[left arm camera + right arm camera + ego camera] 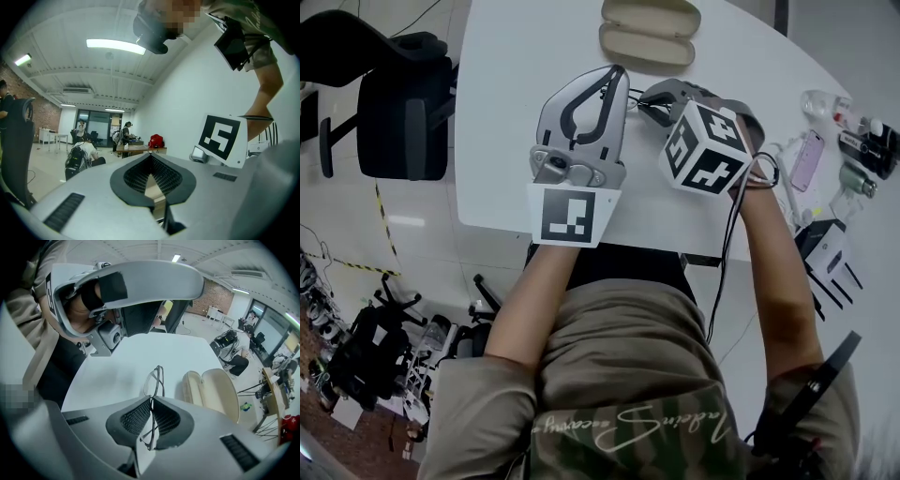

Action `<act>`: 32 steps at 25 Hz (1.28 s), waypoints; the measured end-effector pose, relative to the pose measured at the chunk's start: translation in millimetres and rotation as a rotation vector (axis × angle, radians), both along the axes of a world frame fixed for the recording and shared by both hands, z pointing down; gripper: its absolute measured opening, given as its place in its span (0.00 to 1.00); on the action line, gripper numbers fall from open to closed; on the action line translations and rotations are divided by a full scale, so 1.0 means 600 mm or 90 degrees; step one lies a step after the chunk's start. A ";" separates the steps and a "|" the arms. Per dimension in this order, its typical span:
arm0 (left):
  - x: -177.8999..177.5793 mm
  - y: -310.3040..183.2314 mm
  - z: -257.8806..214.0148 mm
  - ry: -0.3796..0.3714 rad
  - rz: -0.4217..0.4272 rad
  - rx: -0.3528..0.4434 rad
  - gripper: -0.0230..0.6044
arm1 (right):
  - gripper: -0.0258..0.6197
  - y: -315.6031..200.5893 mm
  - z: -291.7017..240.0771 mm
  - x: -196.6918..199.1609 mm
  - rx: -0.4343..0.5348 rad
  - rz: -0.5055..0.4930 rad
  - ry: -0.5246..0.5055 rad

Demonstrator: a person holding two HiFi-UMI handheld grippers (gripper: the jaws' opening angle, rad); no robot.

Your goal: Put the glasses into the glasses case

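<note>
Glasses clamped in right gripper, bare tabletop before open case.

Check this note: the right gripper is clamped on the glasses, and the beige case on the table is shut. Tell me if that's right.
Wrong on one point: the beige case lies open on the table, as the right gripper view shows. The right gripper is indeed clamped on the glasses.

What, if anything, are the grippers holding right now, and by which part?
The right gripper pinches the glasses by their thin frame, one lens rim sticking out past the jaws. The left gripper is shut and empty.
</note>
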State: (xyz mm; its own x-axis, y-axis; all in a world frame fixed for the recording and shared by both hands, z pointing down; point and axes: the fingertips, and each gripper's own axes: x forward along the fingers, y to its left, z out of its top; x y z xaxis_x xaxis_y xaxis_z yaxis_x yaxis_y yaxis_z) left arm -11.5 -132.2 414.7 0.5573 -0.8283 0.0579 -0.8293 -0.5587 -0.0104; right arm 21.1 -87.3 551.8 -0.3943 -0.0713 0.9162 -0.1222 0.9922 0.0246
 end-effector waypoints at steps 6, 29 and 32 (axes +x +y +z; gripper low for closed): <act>-0.004 -0.010 -0.011 -0.005 -0.009 0.003 0.04 | 0.09 -0.011 -0.012 0.010 0.000 0.010 0.003; 0.002 -0.060 -0.027 0.009 -0.007 -0.001 0.04 | 0.09 -0.081 -0.042 0.016 0.033 0.009 -0.002; 0.007 -0.068 -0.028 0.008 0.008 -0.002 0.04 | 0.09 -0.092 -0.046 0.018 0.037 0.019 -0.008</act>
